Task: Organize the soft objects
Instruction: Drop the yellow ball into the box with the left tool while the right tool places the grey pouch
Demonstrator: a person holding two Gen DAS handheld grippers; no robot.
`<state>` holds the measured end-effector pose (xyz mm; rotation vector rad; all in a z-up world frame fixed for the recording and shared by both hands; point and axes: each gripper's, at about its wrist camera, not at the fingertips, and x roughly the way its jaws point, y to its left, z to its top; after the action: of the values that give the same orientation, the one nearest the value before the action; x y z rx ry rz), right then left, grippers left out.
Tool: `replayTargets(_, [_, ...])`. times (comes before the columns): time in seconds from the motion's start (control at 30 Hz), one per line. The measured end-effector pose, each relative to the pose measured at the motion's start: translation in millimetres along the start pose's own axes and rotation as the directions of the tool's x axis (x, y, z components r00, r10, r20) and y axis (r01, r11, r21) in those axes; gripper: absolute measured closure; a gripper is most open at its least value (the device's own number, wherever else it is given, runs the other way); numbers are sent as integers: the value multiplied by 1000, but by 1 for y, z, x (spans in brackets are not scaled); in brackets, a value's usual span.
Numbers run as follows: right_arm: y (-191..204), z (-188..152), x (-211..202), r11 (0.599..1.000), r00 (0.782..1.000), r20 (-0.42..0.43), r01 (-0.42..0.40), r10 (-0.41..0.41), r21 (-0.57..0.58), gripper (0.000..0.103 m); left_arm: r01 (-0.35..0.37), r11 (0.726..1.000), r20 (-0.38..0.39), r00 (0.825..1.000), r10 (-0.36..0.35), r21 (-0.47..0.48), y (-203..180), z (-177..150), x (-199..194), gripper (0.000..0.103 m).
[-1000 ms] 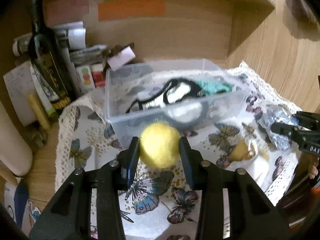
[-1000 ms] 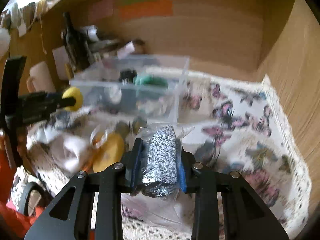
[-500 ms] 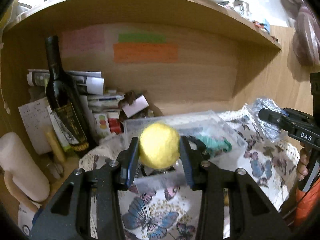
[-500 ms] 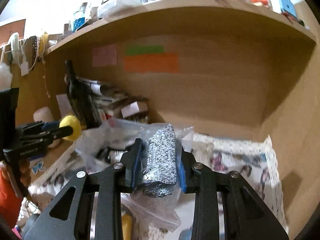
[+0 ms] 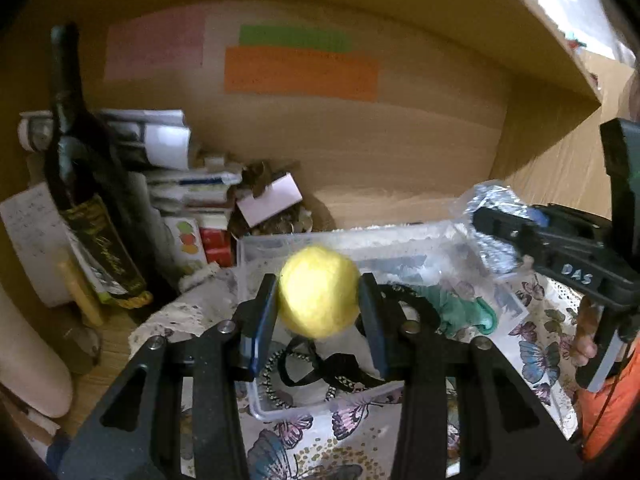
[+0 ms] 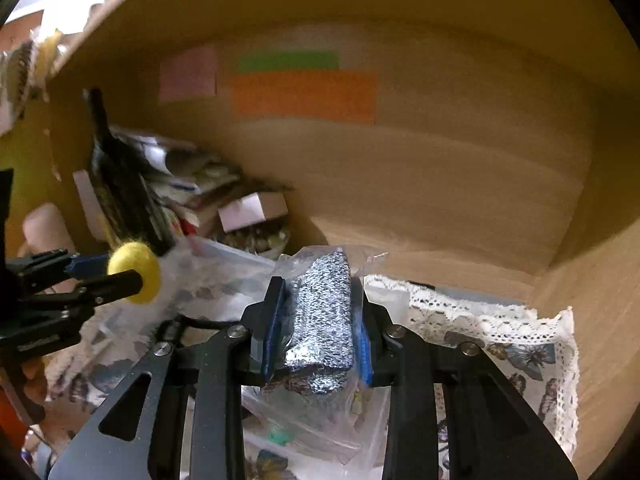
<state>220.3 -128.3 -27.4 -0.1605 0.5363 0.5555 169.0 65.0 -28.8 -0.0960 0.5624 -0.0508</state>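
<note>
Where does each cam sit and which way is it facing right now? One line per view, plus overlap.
Left wrist: rides the left tongs, looking along them and down into the clear bin; shows its own fingers shut on the yellow ball, plus the right tongs.
Right wrist: rides the right tongs, facing the shelf's back wall; shows its fingers gripping the bagged grey knit, plus the left tongs.
Shared: ball, orange note, dark bottle, butterfly cloth.
</note>
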Motion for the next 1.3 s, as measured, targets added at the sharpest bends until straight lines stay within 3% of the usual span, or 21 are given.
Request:
replayTargets(0.1, [0,-4,19,1000,999,-33,27,-28,-6,75,-27,999,-21,999,28,29,-2,-4,13,63])
replayTargets(0.47, [-4,-18,56,1000,987,-159,9,-8,9,73,-19,999,-115,993,25,50,-3,-18,46,63])
replayTargets(0.53, [-5,-18,57,1000,986,-169,7,-5,13,71,-27,998,-115,993,34,63,-5,-19,47,63])
replayTargets(0.6, [-5,-17,57,1000,984,-179,6,-3,15,62,-33,997,-117,992,41,74,-7,-20,46,61])
replayTargets(0.67, [-4,-17,55,1000,984,-179,1,2,19,54,-32,997,-119,992,41,77,-8,-19,46,54])
replayTargets(0.83, [2,-9,35,1000,991,-136,1,0,10,48,-61,994,-72,995,68,91,-12,-16,32,34])
replayTargets(1.07, [21,6,-19,999,1000,-7,27,-27,-34,23,-68,993,9,998,67,95,-21,-6,-4,4])
replayTargets(1.3, [25,-1,-54,998,999,52,2,2,-63,23,-27,997,22,999,25,76,-26,-12,-33,0])
